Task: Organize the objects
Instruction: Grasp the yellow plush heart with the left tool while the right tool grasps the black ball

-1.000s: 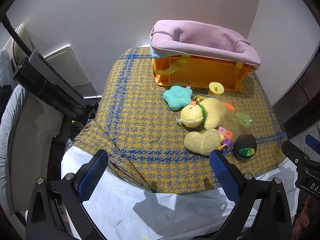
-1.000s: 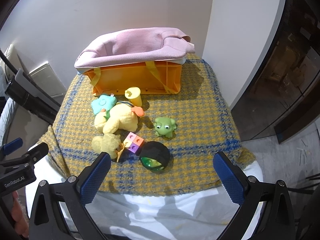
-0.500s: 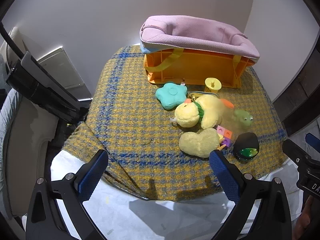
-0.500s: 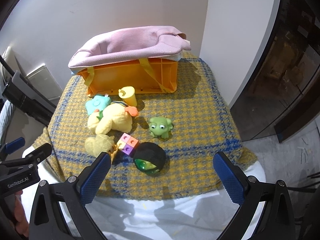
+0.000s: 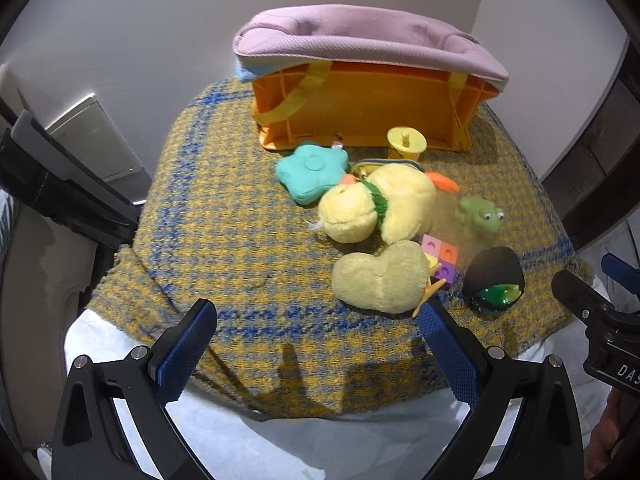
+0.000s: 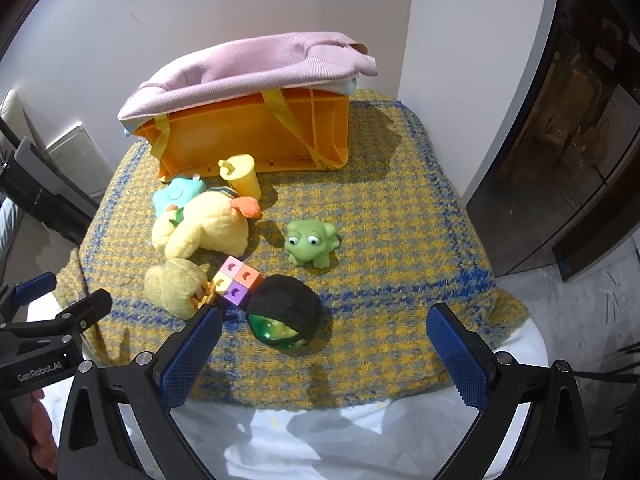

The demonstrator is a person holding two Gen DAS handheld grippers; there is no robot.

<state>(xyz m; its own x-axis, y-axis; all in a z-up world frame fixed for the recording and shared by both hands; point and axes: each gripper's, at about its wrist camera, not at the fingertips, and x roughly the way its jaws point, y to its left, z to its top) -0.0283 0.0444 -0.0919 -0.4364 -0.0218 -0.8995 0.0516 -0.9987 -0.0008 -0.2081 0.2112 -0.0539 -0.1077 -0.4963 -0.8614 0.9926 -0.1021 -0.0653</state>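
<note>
Both tongs — left, right — gape empty, toys heaped before the orange crate awaiting sorting.

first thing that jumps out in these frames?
The orange basket with a pink cloth draped over it, at the far edge of the plaid blanket. In front of it sits a toy cluster: yellow plush duck, green frog, black-and-green ball. Both claws hover open, empty.
</note>
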